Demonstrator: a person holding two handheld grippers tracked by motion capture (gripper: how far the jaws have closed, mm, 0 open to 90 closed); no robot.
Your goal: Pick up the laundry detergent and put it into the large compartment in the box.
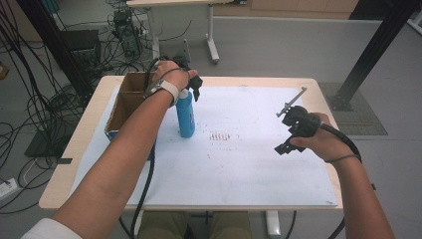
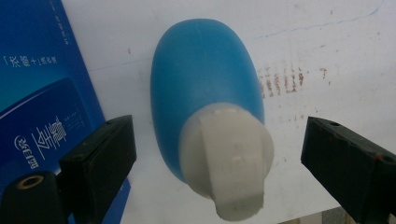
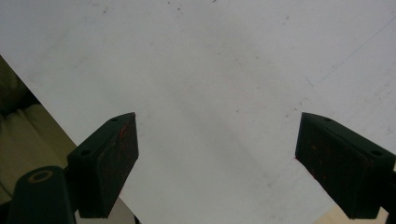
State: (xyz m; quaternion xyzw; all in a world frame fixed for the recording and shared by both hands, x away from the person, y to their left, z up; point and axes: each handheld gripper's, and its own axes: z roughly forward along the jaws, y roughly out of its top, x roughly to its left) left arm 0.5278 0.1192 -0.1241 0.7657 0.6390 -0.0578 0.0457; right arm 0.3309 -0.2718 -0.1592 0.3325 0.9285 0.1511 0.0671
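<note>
A blue bottle (image 1: 185, 117) with a white cap (image 2: 226, 149) stands upright on the white sheet (image 1: 239, 164), just right of an open cardboard box (image 1: 127, 97) with a blue printed side (image 2: 37, 93). My left gripper (image 1: 195, 87) hovers over the bottle top. In the left gripper view the left gripper (image 2: 219, 135) is open, its jaws either side of the cap and clear of it. My right gripper (image 1: 288, 132) is held above the sheet's right part. In the right gripper view the right gripper (image 3: 217, 135) is open with nothing between its jaws.
Faint brown marks (image 1: 219, 136) stain the sheet's middle. The wooden table edge (image 1: 59, 194) borders the sheet. Cables (image 1: 30, 109) cover the floor at the left, and a black post (image 1: 368, 55) rises at the back right.
</note>
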